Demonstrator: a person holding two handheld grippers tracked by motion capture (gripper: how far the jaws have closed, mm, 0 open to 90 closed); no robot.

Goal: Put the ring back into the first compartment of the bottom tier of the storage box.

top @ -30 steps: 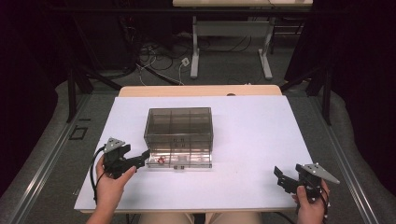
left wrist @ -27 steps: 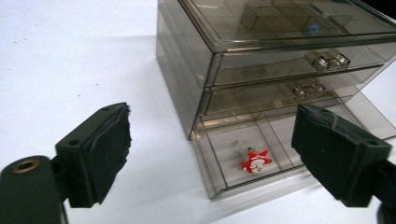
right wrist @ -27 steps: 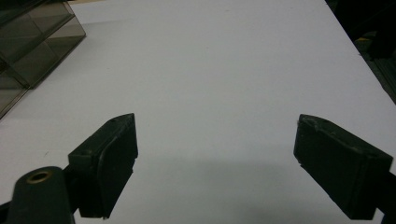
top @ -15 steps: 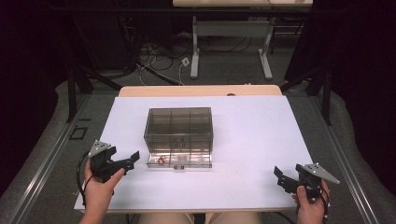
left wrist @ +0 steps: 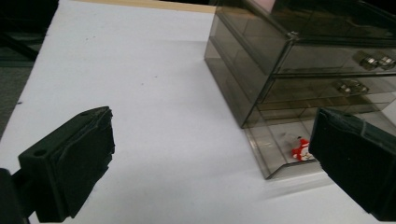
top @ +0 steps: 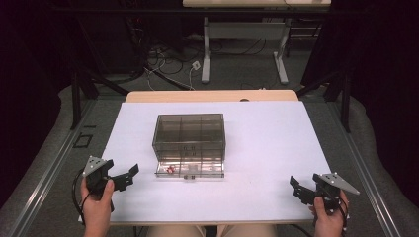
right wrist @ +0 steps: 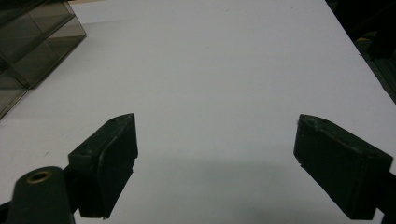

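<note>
A smoky see-through drawer box (top: 189, 136) stands mid-table, its bottom drawer (top: 190, 171) pulled out toward me. A small red-and-white object (top: 170, 170) lies in the drawer's left end. My left gripper (top: 129, 176) rests near the table's front left, open and empty, pointing at the drawer from a short way off. In the left gripper view the box (left wrist: 299, 56) and the red-and-white object (left wrist: 300, 149) show between the wide-apart jaws of the left gripper (left wrist: 215, 163). My right gripper (top: 296, 188) sits at the front right, open and empty, over bare table; its own view shows the right gripper (right wrist: 219, 158).
The white table top (top: 267, 148) has a wooden strip along its far edge. Beyond it stand desk legs and loose cables on the floor. A corner of the box (right wrist: 32, 42) shows at the upper left of the right gripper view.
My left gripper has drawn back from the open drawer toward the table's front left corner. The right gripper has stayed put.
</note>
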